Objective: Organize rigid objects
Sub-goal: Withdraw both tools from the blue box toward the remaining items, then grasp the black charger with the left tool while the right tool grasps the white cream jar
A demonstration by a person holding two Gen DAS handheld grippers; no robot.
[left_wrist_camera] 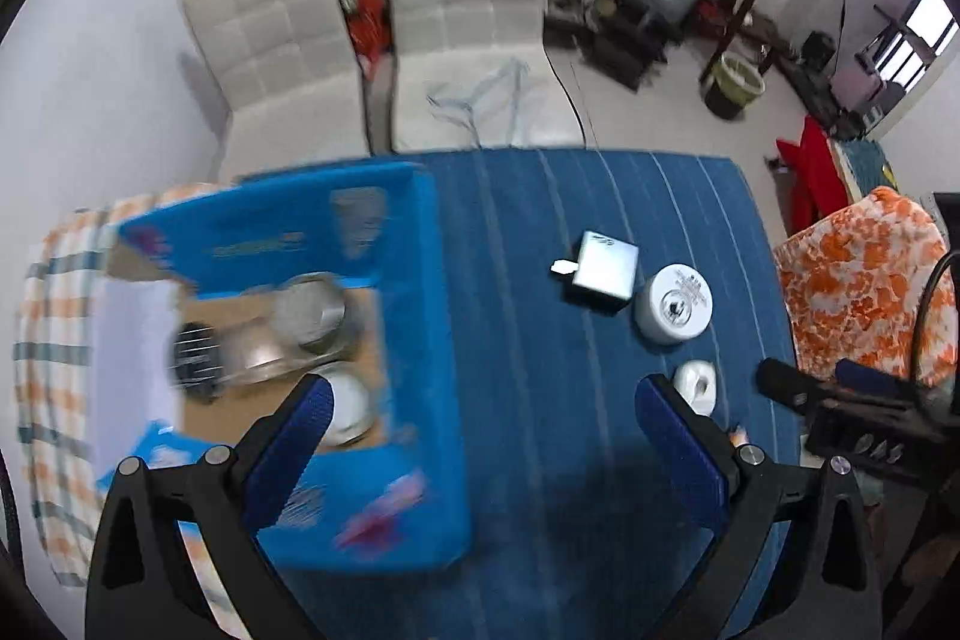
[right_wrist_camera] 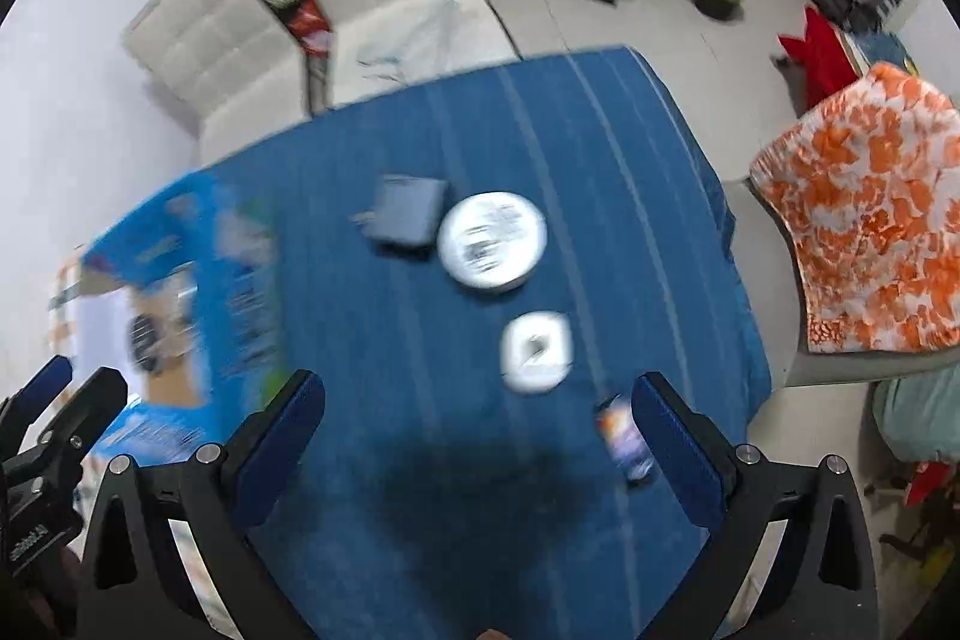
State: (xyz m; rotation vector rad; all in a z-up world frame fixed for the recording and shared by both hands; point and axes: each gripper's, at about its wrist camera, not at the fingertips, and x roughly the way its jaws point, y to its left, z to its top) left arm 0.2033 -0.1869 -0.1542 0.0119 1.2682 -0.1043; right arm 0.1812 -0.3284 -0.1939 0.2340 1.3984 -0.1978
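Over a table draped in a blue striped cloth (left_wrist_camera: 540, 232), both wrist views are smeared by motion blur, so print on the objects cannot be read. At the cloth's left side stands an open blue cardboard box (left_wrist_camera: 420, 340); its contents are hard to make out, though a glass jar (left_wrist_camera: 312, 310), a dark ribbed item (left_wrist_camera: 195, 358) and a white round lid (left_wrist_camera: 348, 400), partly hidden by a fingertip, show inside. Loose on the cloth lie a small white square box (left_wrist_camera: 603, 271), a white round tub (left_wrist_camera: 675, 301) just beside it, and a small white roll-like object (left_wrist_camera: 696, 382) nearer the camera. In the right wrist view a small colourful can-like item (right_wrist_camera: 624, 436) is partly covered by one finger and too blurred to identify. Left gripper (left_wrist_camera: 483, 436): jaws spread wide, holding nothing, one finger over the box edge. Right gripper (right_wrist_camera: 480, 424): jaws likewise wide apart and empty, above bare cloth, its tip showing at the left view's right edge.
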